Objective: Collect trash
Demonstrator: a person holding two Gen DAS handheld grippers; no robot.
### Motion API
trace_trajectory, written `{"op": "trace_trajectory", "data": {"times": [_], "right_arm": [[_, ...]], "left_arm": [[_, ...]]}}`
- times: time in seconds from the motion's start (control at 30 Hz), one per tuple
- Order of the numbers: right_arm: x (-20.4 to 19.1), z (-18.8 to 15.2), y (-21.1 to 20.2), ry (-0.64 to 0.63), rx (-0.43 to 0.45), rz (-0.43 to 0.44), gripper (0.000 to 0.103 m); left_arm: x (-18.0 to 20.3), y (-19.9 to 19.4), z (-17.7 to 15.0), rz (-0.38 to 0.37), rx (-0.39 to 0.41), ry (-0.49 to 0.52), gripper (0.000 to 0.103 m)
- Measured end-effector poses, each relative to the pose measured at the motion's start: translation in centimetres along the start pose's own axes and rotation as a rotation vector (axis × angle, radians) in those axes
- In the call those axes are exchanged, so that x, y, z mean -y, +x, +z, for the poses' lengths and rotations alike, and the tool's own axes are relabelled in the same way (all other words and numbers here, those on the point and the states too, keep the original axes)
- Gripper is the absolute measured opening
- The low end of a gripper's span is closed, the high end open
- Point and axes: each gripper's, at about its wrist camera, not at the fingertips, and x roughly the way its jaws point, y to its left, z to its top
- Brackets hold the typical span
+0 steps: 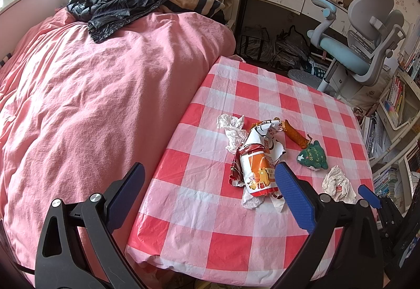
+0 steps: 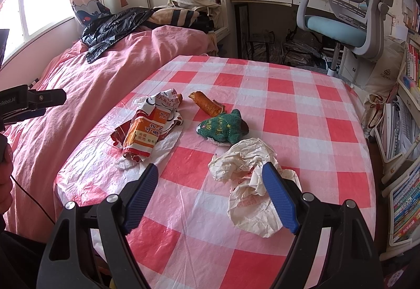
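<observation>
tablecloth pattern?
Red, pink and white checks on the tablecloth; clearest in the right wrist view.

We see a table [image 2: 302, 110] covered with a red, pink and white checked plastic cloth. Lying directly on it are a crumpled orange and white snack wrapper [image 2: 147, 129] with a white tissue [image 1: 232, 130] beside and partly under it; an orange-brown tube-shaped wrapper [image 2: 207, 104] just beyond; a green stuffed toy [image 2: 221, 127] near the centre; and a large crumpled white paper bag [image 2: 249, 184] closest to the near edge. Beside the table stands a bed [image 1: 92, 105] under a pink cover, which abuts the table's left side. At the bed's far end lies a black jacket [image 1: 115, 4] against a striped blanket [image 1: 194, 1].
</observation>
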Motion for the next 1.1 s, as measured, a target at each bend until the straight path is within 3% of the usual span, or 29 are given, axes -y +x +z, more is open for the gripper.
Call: {"op": "trace_trajectory", "data": {"times": [0.63,0.97,1.1], "right_arm": [[0.0,0.0,-0.1,0.0,0.004,-0.004,0.078],[1.3,0.3,-0.4,-0.021,-0.008,-0.008,0.078],[1.8,0.5,0.2,-0.043,-0.035,-0.01,0.078]], "left_arm": [[-0.1,0.1,-0.4,-0.005,-0.003,-0.002,0.096],[-5.4,0.9,-0.1,0.011,-0.059,-0.15,0.096],[-5.2,1.6,-0.4,0.02,-0.085,-0.136,0.096]]}}
